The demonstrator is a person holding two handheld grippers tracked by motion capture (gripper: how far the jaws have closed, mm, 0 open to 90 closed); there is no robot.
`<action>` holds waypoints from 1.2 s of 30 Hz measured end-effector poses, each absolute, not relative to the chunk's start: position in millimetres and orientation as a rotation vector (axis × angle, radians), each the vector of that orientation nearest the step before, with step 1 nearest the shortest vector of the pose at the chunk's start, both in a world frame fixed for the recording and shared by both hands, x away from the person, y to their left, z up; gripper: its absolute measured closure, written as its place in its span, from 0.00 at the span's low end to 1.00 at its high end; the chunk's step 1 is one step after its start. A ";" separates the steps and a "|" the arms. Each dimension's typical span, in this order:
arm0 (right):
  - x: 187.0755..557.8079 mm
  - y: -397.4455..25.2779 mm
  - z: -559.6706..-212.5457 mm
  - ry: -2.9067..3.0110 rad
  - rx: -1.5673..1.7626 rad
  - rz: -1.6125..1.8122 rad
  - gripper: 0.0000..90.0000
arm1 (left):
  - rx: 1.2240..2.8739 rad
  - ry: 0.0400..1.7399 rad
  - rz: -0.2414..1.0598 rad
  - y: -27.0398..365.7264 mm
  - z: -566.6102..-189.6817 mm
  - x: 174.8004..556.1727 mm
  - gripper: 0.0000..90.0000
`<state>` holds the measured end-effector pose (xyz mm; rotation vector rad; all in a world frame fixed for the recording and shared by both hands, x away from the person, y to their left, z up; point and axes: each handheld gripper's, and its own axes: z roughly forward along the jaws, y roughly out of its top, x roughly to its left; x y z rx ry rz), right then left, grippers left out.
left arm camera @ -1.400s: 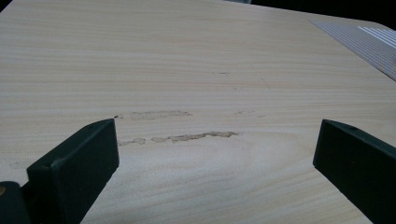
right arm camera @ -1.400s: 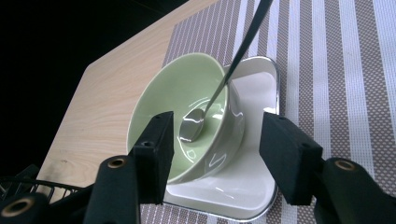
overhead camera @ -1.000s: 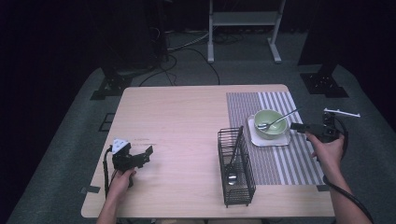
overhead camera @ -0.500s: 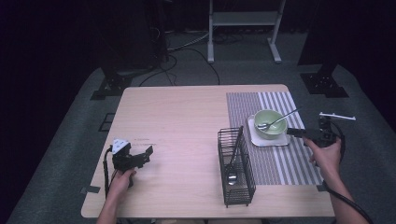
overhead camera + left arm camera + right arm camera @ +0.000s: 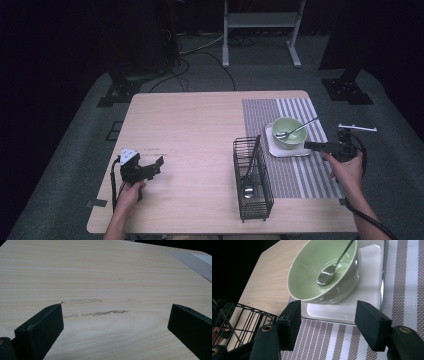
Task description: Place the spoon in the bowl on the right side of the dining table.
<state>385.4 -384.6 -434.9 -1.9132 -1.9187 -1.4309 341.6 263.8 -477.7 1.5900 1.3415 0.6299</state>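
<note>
The wooden table (image 5: 200,130) has lots of bare room in the middle and on the left side. The striped mat (image 5: 300,165) covers the right side and runs close to the table's right edge. On the mat sits a white tray (image 5: 280,149), and the green bowl (image 5: 288,132) stands on it with a spoon (image 5: 295,131) resting inside, its handle sticking out over the rim. A black wire basket (image 5: 252,180) stands just left of the tray, near the front edge.

The right gripper (image 5: 312,146) is low over the mat, right beside the tray's near edge. Its jaws are open wide and hold nothing.

The left gripper (image 5: 156,167) is far away on the bare wood. Its jaws are wide open too, with nothing between them.
</note>
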 end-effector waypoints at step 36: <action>350.8 -363.9 -452.2 -1.949 -1.823 -1.419 0.41 | 1.592 1.343 0.630 263.0 -477.5 341.5 0.00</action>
